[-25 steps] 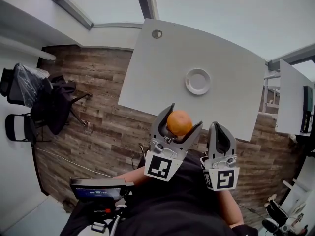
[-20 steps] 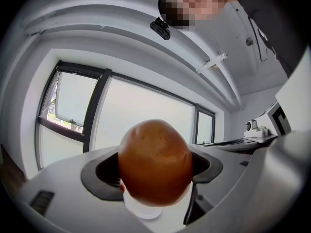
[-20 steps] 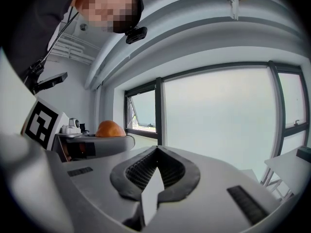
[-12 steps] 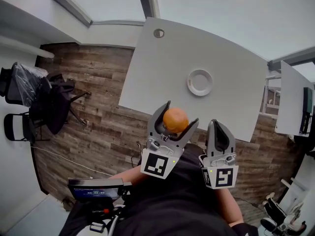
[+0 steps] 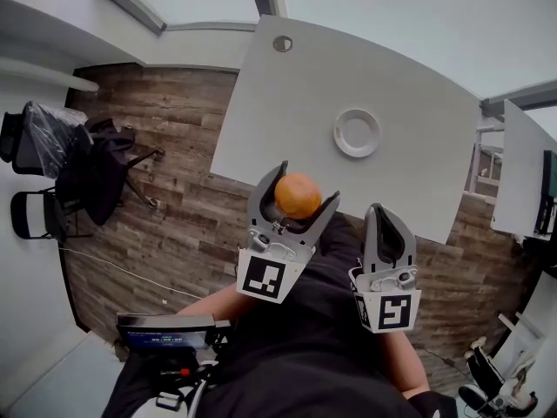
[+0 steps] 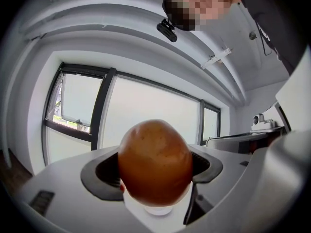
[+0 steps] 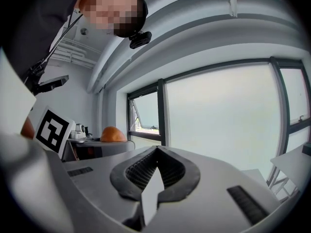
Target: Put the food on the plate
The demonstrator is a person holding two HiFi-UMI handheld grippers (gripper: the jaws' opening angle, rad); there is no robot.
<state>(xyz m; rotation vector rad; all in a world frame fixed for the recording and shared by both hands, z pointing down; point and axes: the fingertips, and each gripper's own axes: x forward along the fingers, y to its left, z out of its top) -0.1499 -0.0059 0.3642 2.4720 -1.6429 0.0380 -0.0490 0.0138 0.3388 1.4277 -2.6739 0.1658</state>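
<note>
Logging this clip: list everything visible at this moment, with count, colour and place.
table: one, white, ahead of the person
plate: one, white, empty, on the table toward its right
cable hole: one, grey, far left corner of the table
orange: one, orange, held up by the table's near edge
chairs: at least two, black, on the wooden floor at left
screen device: one, dark, lower left by the person's waist
left gripper: one, grey, fingers closed on the orange
right gripper: one, grey, fingers together, empty
</note>
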